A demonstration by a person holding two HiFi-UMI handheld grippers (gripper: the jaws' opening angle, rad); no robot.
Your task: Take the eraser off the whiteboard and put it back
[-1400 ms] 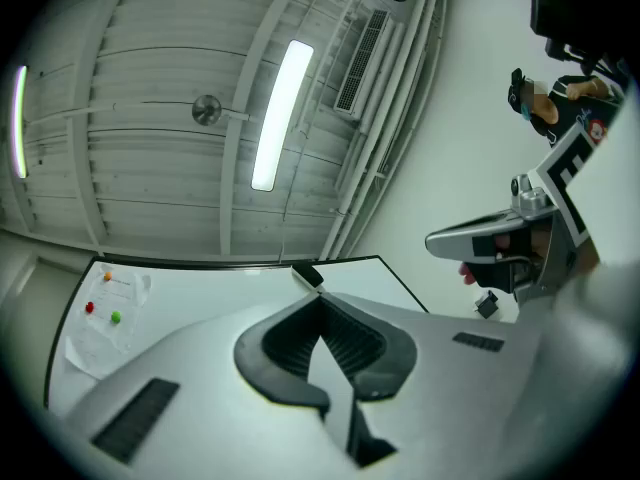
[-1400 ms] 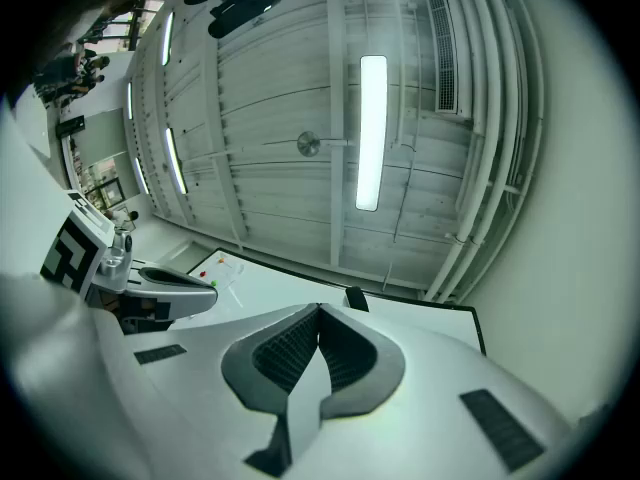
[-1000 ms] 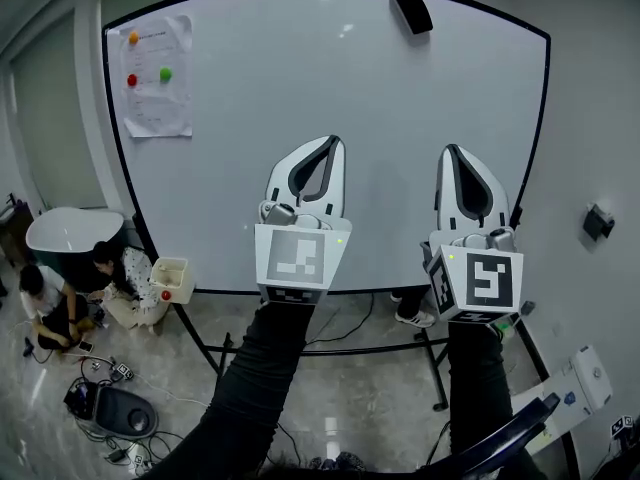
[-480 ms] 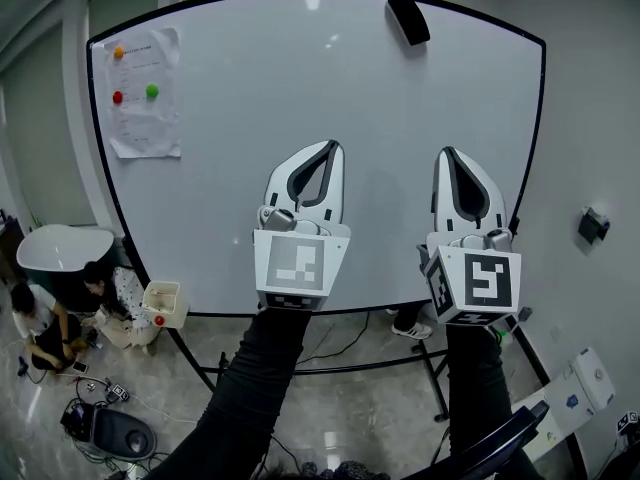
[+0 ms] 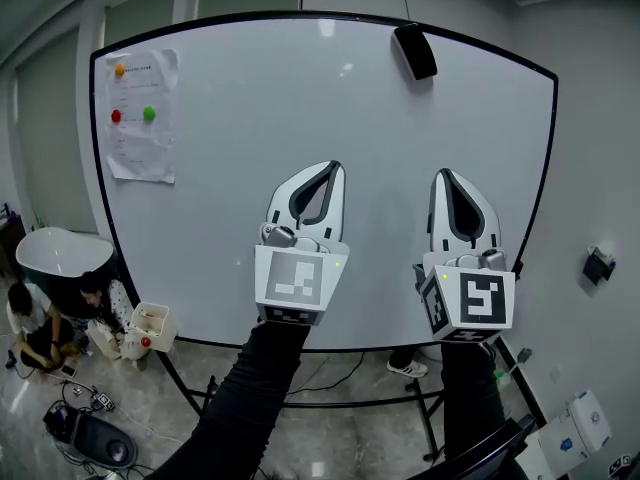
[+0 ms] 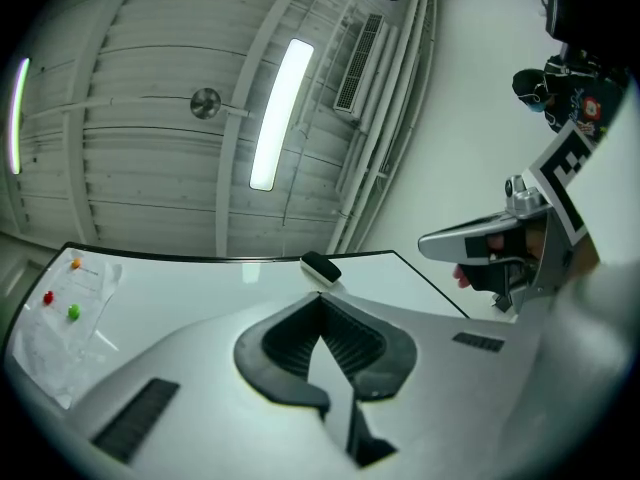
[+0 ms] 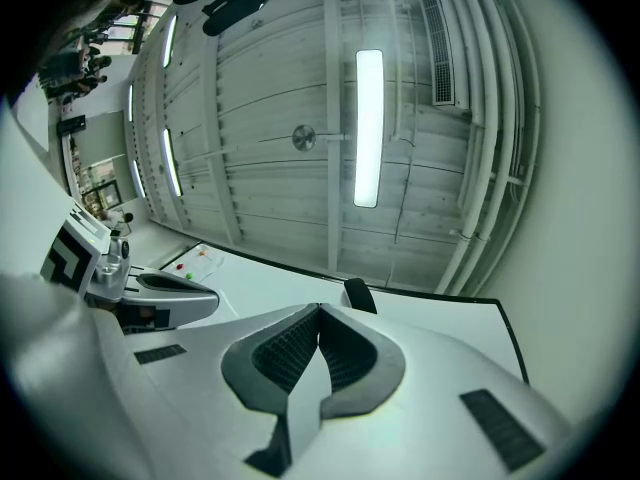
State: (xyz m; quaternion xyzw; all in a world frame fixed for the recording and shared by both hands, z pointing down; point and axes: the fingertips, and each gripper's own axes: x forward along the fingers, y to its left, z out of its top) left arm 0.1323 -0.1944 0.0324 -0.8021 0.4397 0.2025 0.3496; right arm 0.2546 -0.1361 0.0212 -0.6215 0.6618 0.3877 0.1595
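Note:
A black eraser (image 5: 414, 50) sticks to the top edge of the large whiteboard (image 5: 240, 148), right of centre. My left gripper (image 5: 333, 166) and right gripper (image 5: 445, 174) are raised side by side in front of the board's lower half, both pointing up at it and well below the eraser. Both are shut with nothing between their jaws. In the left gripper view the eraser (image 6: 320, 267) sits just beyond the closed tips of the left gripper (image 6: 320, 299). The right gripper view shows the eraser (image 7: 359, 294) slightly right of the tips of the right gripper (image 7: 320, 308).
A paper sheet (image 5: 140, 113) with coloured magnets hangs at the board's upper left. Two people (image 5: 40, 318) sit on the floor at lower left beside a white tub (image 5: 55, 253) and cables. The board's stand (image 5: 330, 403) runs below. A small box (image 5: 598, 265) is on the right wall.
Both grippers have risen a little and moved closer to the board, staying side by side and shut. The eraser has stayed in place on the board.

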